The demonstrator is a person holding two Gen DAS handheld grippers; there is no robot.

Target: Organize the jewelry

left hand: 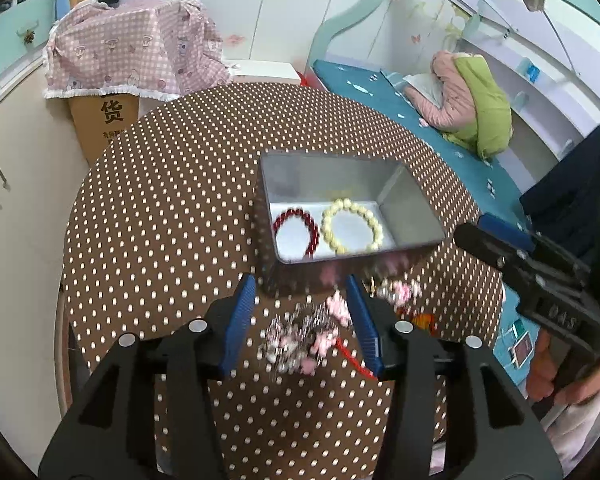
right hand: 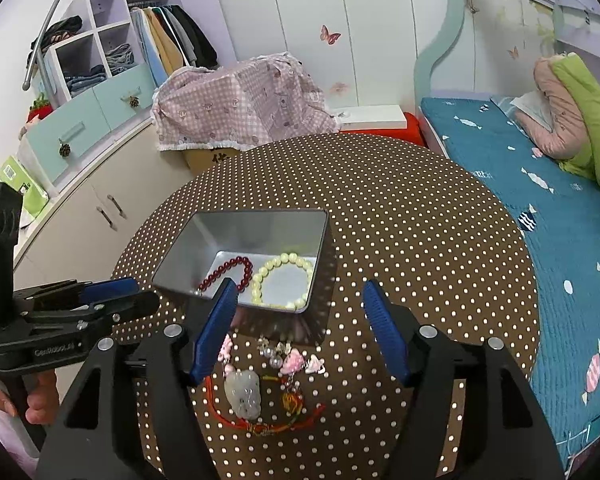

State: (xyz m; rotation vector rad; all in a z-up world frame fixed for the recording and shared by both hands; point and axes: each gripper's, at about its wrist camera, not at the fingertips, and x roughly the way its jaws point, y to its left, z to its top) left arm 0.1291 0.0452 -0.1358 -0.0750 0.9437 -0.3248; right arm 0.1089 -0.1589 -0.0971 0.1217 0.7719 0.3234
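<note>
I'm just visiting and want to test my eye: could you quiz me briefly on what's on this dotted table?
1. True or false: the metal tin holds two bead bracelets.
2. Which bracelet lies nearer the left gripper: A) red bracelet B) yellow bracelet?
3. Fill in: the pendant on the red cord lies ___ the tin.

Key: 1 true; 2 A; 3 outside.

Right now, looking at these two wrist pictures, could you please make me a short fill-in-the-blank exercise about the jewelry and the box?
1. The metal box holds ____ bead bracelets.
2. Beside the red bracelet lies one of pale ____ beads.
3. The stone pendant hangs on a ____ cord.
4. The right gripper stands ____ above the loose jewelry.

Missing words: two; yellow; red; open
</note>
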